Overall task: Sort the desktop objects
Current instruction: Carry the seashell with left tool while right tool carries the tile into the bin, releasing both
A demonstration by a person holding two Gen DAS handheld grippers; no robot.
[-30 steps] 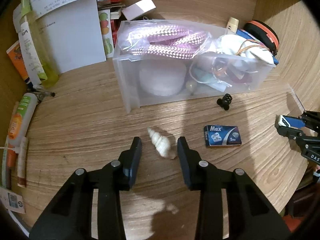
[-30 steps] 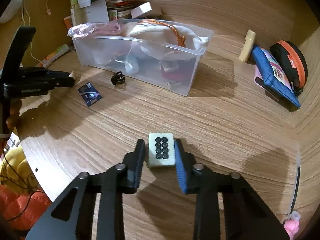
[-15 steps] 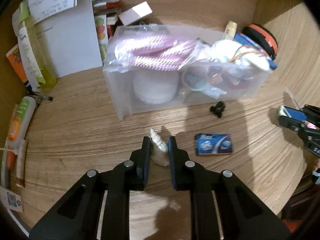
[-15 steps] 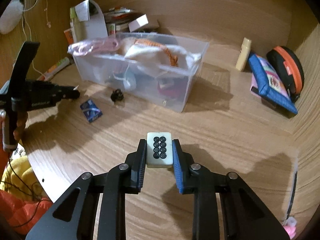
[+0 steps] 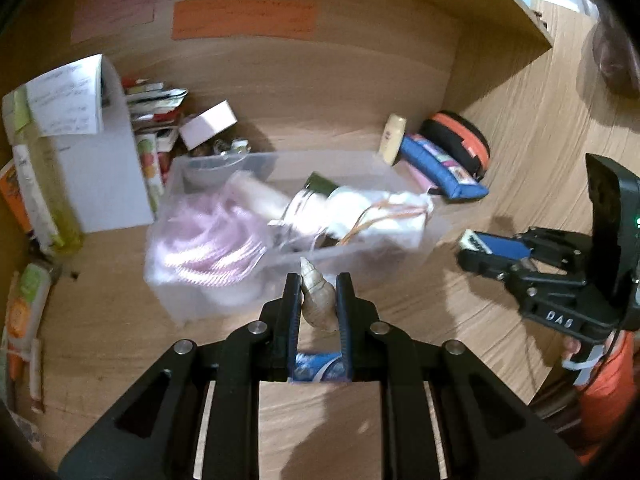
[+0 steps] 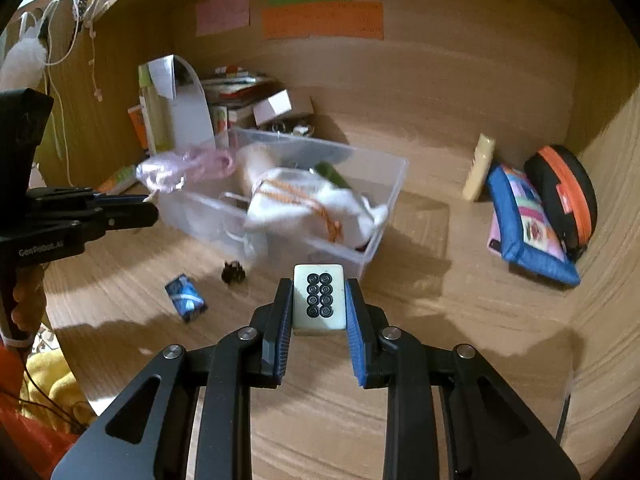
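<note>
Pale cream-and-tan spiral seashell (image 5: pixel 318 298), ridged like a cone. The mahjong tile (image 6: pixel 319 298) is off-white with eight black ringed circles in two columns. Clear plastic bin (image 6: pixel 384 200) holds pink-and-white braided rope (image 5: pixel 208 248) and a white cloth bag (image 6: pixel 308 204) with orange cord. Small blue packet (image 6: pixel 186 298) with white print, blue pouch (image 6: pixel 532 228) with a colourful patchwork face, black case (image 6: pixel 568 192) with an orange stripe.

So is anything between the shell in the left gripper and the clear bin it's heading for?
Nothing visible blocks it. The shell is held above the desk, just short of the clear bin's near wall, but pink cord and a white pouch already crowd the bin.
</note>
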